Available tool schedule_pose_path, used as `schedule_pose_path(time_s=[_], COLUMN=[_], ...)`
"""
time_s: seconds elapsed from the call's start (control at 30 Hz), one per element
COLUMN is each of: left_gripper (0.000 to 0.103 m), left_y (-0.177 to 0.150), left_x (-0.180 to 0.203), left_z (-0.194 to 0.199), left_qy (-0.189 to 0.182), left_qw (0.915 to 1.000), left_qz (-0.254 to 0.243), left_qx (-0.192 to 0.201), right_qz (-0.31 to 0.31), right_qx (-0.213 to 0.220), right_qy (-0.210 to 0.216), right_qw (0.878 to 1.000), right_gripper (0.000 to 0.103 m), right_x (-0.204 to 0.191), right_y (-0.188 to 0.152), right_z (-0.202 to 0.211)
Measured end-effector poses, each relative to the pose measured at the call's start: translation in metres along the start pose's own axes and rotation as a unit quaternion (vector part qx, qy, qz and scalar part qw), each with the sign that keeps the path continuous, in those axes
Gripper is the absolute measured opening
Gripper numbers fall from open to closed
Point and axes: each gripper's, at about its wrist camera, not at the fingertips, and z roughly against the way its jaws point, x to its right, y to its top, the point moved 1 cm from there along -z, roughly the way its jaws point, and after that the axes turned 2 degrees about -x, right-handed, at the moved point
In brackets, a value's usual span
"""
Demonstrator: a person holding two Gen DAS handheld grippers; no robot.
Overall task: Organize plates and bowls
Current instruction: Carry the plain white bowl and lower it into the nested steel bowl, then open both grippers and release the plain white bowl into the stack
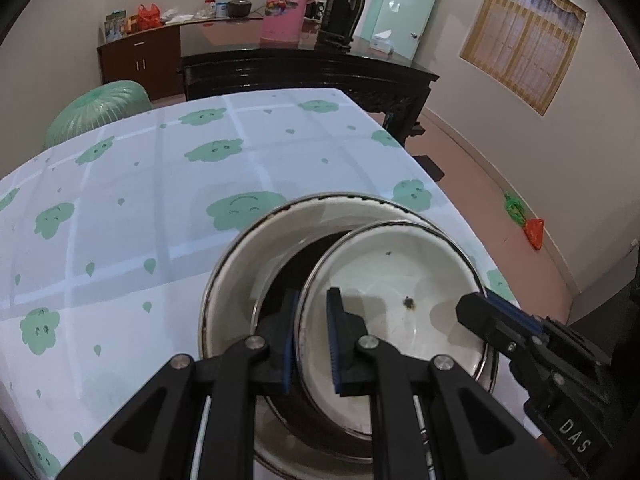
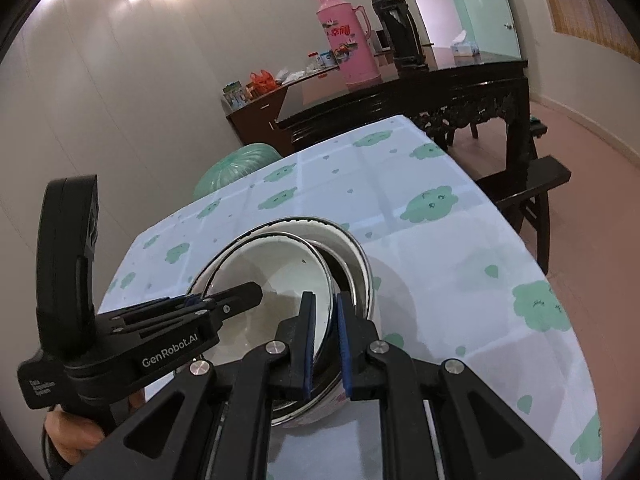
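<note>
A small white enamel bowl (image 1: 384, 280) sits tilted inside a larger white enamel bowl (image 1: 248, 256) on the cloud-print tablecloth. My left gripper (image 1: 310, 344) straddles the small bowl's left rim, one finger inside and one outside, closed on it. My right gripper (image 2: 326, 340) grips the opposite rim of the same small bowl (image 2: 280, 276), nested in the larger bowl (image 2: 360, 264). The right gripper also shows in the left wrist view (image 1: 492, 320) and the left gripper in the right wrist view (image 2: 236, 296).
The tablecloth (image 1: 160, 184) spreads to the left and far side. The table's right edge (image 1: 460, 220) lies close to the bowls. A dark wooden side table (image 2: 440, 92) with a pink thermos (image 2: 348, 44) and a black flask (image 2: 396, 28) stands behind. A dark bench (image 2: 532, 184) stands at right.
</note>
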Motion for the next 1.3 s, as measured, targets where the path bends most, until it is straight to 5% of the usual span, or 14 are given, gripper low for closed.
schedule_pose_path(time_s=[0.37, 0.57, 0.7, 0.87, 0.93, 1.3], left_gripper=[0.015, 0.02, 0.029, 0.038, 0.038, 0.045], left_y=[0.002, 0.004, 0.005, 0.008, 0.007, -0.01], left_x=[0.0, 0.0, 0.001, -0.001, -0.004, -0.016], left_z=[0.001, 0.009, 0.021, 0.041, 0.048, 0.051], left_qy=[0.009, 0.014, 0.018, 0.024, 0.029, 0.068], left_qw=[0.9999, 0.9997, 0.9991, 0.9973, 0.9961, 0.9932], left_qz=[-0.005, -0.005, -0.005, -0.005, 0.001, 0.021], left_qx=[0.004, 0.02, 0.038, 0.069, 0.083, 0.091], right_qz=[-0.016, -0.018, -0.019, -0.026, -0.03, -0.018], right_qx=[0.01, 0.022, 0.056, 0.146, 0.165, 0.146], right_qy=[0.015, 0.022, 0.028, -0.005, -0.005, -0.031], right_qw=[1.0, 0.999, 0.998, 0.989, 0.986, 0.989], right_gripper=[0.015, 0.028, 0.049, 0.05, 0.06, 0.063], right_x=[0.006, 0.006, 0.004, 0.008, 0.009, 0.005], right_y=[0.001, 0.002, 0.003, 0.004, 0.003, -0.007], right_z=[0.0, 0.002, 0.013, 0.048, 0.057, 0.048])
